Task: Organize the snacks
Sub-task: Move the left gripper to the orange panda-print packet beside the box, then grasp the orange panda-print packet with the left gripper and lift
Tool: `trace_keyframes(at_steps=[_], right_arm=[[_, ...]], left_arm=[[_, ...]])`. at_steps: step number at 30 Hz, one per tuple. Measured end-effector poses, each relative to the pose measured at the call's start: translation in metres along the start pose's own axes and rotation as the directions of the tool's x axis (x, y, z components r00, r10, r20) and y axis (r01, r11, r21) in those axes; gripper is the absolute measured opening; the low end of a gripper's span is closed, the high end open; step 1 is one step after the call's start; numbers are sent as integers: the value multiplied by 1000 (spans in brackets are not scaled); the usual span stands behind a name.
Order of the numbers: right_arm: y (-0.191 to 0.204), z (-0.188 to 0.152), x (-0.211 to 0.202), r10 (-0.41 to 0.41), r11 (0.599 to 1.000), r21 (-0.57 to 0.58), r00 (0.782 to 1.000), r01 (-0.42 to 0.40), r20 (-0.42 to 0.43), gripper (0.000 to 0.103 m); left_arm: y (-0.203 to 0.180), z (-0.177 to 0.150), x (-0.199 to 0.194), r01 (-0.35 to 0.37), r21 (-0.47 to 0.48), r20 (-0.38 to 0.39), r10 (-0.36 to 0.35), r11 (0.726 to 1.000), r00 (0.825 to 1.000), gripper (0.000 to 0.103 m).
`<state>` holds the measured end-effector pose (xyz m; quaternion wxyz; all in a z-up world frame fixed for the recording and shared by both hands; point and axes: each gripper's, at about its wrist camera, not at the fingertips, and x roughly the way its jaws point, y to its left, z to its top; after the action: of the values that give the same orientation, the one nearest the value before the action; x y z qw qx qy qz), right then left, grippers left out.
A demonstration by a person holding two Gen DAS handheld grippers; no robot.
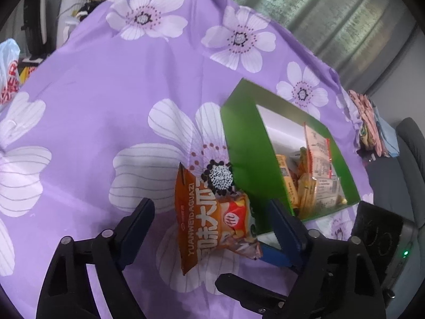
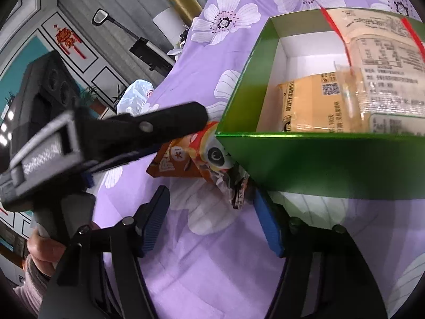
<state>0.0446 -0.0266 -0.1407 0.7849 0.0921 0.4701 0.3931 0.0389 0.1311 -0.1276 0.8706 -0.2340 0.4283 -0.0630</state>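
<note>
Left tool (image 1: 212,228): hanging wide open, straddling orange snack packet (image 1: 209,220).
Right tool (image 2: 212,220): open, holding nothing.
Technique: closing squarely, then lifting toward green box (image 1: 239,133) at 2 o'clock.

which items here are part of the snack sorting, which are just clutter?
Job:
orange seed packet
green box
packets in the box
left gripper
right gripper

Clutter:
white plastic bag
folded cloths

Your left gripper (image 1: 212,228), fingers (image 1: 138,220) spread, straddles the orange snack packet (image 1: 209,226) lying against the green box (image 1: 247,159).
</note>
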Motion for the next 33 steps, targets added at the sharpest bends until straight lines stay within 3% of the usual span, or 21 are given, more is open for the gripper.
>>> trace_keyframes(at_steps=[1, 2, 8, 10, 11, 23, 33], right_arm=[[2, 1, 1, 9, 1000, 4, 1000, -9, -1, 57], [3, 2, 2, 14, 1000, 5, 1000, -14, -1, 54], [1, 5, 8, 36, 999, 29, 999, -36, -9, 36], [-2, 5, 10, 32, 999, 34, 999, -31, -16, 23], [-4, 5, 9, 33, 999, 38, 999, -32, -18, 21], [22, -9, -24, 15, 993, -118, 1000, -14, 2, 16], [41, -10, -79, 43, 984, -175, 994, -26, 98, 16]], left_arm=[[1, -1, 1, -3, -2, -7, 3, 1000, 1000, 60], [2, -1, 2, -1, -4, -11, 1, 1000, 1000, 57], [6, -1, 0, 16, 10, -22, -16, 1000, 1000, 53], [8, -2, -1, 18, 11, -21, -18, 1000, 1000, 53], [7, -1, -1, 24, 5, -22, -24, 1000, 999, 53], [-8, -21, -44, 73, 12, 38, -74, 997, 997, 52], [-52, -23, -89, 56, 92, 123, -67, 994, 990, 52]])
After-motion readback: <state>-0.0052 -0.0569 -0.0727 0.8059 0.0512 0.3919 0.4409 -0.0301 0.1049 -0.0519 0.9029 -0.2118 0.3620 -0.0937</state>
